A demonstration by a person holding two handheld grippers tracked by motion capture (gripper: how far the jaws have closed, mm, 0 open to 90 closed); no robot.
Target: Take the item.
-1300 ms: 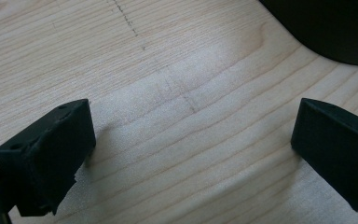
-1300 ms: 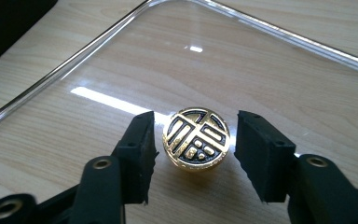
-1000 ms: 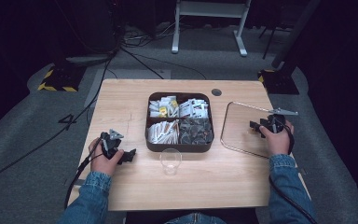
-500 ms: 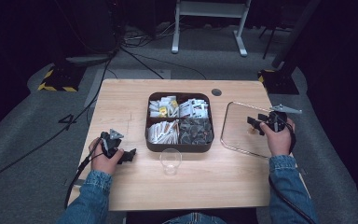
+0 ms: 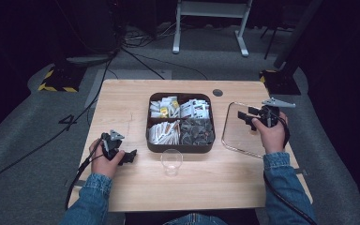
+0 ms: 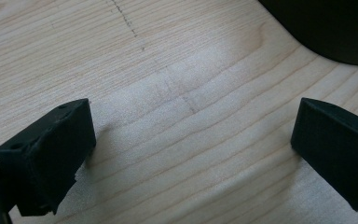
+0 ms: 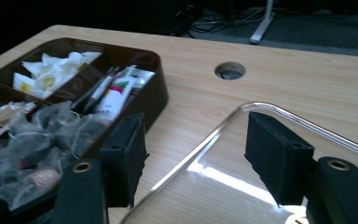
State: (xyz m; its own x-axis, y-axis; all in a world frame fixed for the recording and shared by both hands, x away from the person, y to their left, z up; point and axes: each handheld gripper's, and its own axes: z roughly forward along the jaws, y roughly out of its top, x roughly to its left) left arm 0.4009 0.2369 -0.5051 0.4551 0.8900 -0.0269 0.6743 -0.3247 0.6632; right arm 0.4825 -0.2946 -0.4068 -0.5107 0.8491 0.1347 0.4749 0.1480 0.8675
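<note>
**Clear lid lying flat at the right edge, open gripper hovering over it**

Here, a person is sitting at a pale wooden table (image 5: 122, 103), holding a two-jaw gripper in each hand. The right gripper (image 5: 244, 116) is hovering over a clear lid (image 5: 243, 138), which is lying flat on the table near its right edge, just beside a dark brown tray (image 5: 148, 136). Its jaws are standing wide apart and are gripping nothing.

The lid is looking like thin, hard, transparent plastic: a rounded rectangle with a raised rim (image 7: 307, 125) that is catching the light. Judging by that, it is probably light and fairly stiff, but smooth and slippery, and lying flat it is offering little to pinch. The raised rim at an edge is likely the best place to take hold.

The tray is sitting at the middle of the table, divided into four compartments filled with paper sachets and soft mesh tea bags (image 7: 42, 140). A small clear glass cup (image 5: 171, 161) is standing just in front of it, toward the near edge.

The left gripper (image 5: 126, 157) is resting near the left edge, jaws also wide and empty over bare wood grain.
</note>
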